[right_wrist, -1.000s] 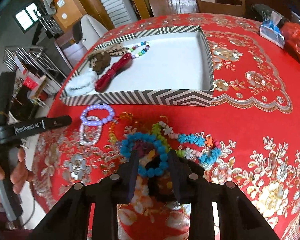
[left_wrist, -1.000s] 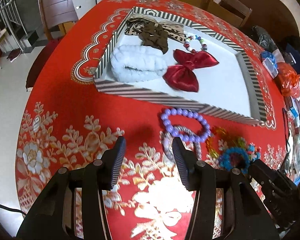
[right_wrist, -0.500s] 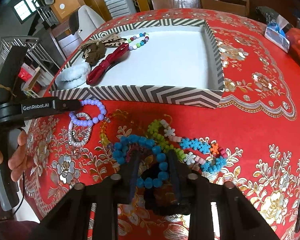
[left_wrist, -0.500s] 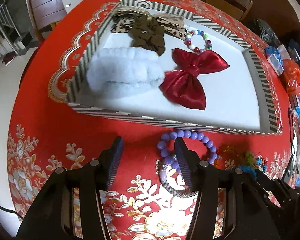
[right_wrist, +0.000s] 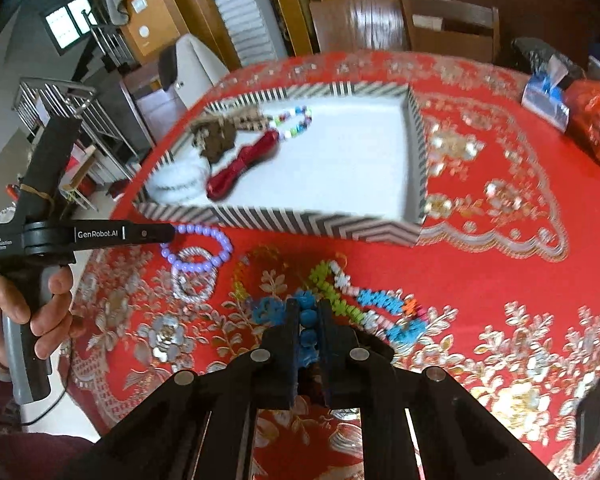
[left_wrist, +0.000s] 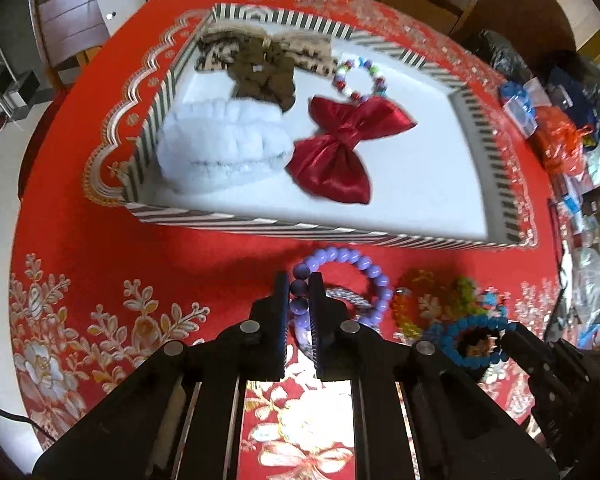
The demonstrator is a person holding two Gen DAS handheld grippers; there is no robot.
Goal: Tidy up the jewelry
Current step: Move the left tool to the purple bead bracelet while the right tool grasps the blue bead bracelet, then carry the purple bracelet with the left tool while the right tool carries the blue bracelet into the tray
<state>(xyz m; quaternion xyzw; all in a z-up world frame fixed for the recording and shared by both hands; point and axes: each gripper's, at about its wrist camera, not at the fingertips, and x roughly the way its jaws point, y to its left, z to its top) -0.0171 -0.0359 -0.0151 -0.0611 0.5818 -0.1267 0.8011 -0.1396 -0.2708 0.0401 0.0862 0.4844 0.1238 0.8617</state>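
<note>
My left gripper (left_wrist: 299, 285) is shut on the purple bead bracelet (left_wrist: 354, 258), which lies on the red tablecloth just in front of the striped tray (left_wrist: 332, 234). It also shows in the right wrist view (right_wrist: 212, 240), with the left gripper's tip (right_wrist: 168, 232) on it. My right gripper (right_wrist: 308, 312) is shut on the blue bead bracelet (right_wrist: 306, 326), also visible in the left wrist view (left_wrist: 466, 326). A silver bracelet (right_wrist: 192, 280) lies under the purple one. The tray holds a red bow (left_wrist: 340, 152), a white scrunchie (left_wrist: 220, 148), a brown scrunchie (left_wrist: 260, 76) and a multicolour bead bracelet (left_wrist: 360, 80).
A green, white and blue bead chain (right_wrist: 364, 300) and an orange-yellow bracelet (left_wrist: 412, 304) lie on the cloth between the grippers. Bags and packets (left_wrist: 556, 128) crowd the table's right side. Wooden chairs (right_wrist: 404, 20) stand behind the table.
Both grippers have closed: the left on the purple bracelet, the right on the blue bracelet. The left gripper moved forward towards the tray.
</note>
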